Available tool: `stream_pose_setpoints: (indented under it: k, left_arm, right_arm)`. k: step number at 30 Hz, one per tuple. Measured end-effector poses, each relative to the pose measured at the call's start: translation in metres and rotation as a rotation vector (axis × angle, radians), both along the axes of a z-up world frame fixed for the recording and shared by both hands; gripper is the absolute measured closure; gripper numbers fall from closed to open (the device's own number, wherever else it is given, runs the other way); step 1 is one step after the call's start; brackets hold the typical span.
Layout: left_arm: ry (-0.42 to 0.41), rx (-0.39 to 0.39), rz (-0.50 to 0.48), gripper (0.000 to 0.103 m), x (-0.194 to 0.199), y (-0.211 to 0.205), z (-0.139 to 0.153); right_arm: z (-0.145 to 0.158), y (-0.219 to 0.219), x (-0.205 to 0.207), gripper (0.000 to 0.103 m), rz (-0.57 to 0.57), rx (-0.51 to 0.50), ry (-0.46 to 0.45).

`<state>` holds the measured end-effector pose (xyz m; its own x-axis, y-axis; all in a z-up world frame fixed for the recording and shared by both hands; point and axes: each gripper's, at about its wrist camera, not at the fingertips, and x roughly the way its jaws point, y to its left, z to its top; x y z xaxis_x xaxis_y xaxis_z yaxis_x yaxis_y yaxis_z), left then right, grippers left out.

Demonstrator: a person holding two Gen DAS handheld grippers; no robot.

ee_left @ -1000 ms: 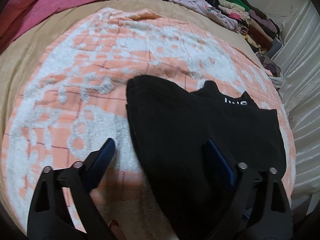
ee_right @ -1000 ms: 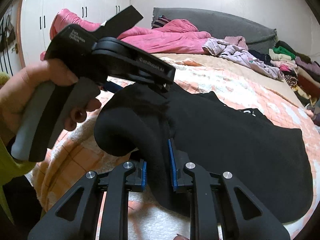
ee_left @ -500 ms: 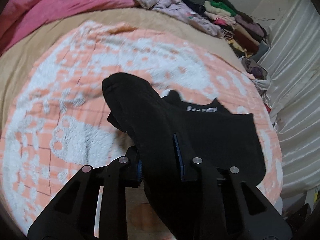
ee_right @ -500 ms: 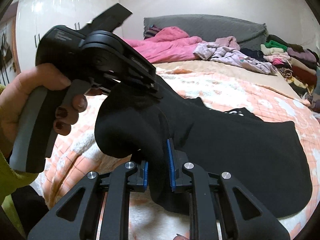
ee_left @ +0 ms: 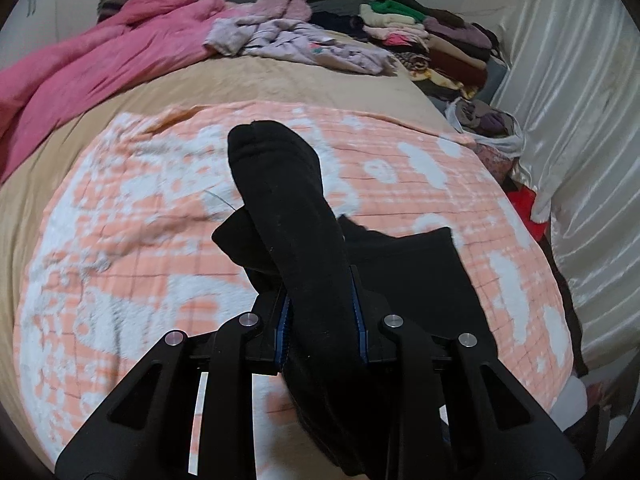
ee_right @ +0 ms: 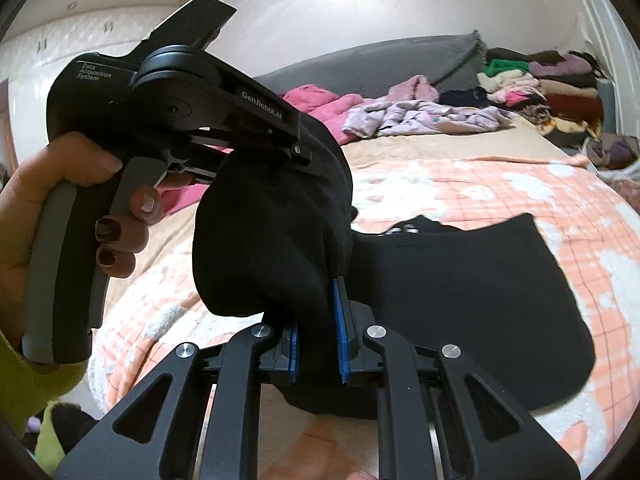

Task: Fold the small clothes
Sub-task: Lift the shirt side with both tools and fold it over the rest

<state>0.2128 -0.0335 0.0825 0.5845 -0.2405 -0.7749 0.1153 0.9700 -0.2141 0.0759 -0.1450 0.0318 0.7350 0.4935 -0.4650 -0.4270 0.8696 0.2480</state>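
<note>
A bed (ee_left: 280, 84) fills both views, covered by a tan sheet with an orange-and-white fleece blanket (ee_left: 120, 264) spread over it. At the far left lies a crumpled pink quilt (ee_left: 92, 64), then a lilac garment (ee_left: 288, 40) near the grey headboard, and to the right a stack of folded clothes (ee_left: 432, 40) beside a white satin curtain (ee_left: 580, 120).

In the right wrist view, a person's hand (ee_right: 60, 208) at the left squeezes the left hand-held gripper (ee_left: 320, 316), whose jaws have just been closing and now pinch a raised fold of the black garment (ee_left: 288, 208). That fold stands up above the blanket. The right hand-held gripper (ee_right: 318, 328) is clenched on another bunched part of the same garment, just beside the left one. Further right, the rest of the garment lies flat on the fleece blanket.
</note>
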Motion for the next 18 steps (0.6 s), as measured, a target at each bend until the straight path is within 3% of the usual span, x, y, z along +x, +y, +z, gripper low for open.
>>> stream_pose_setpoints:
  k: [6, 18]
  left_arm:
    - [0.023, 0.032, -0.032, 0.086, 0.012, -0.047, -0.007]
    - [0.085, 0.091, -0.077, 0.086, 0.027, -0.119, -0.038]
  right_arm:
    - [-0.006, -0.038, -0.003, 0.096, -0.049, 0.046, 0.031]
    - [-0.030, -0.093, 0.000, 0.096, -0.126, 0.120, 0.122]
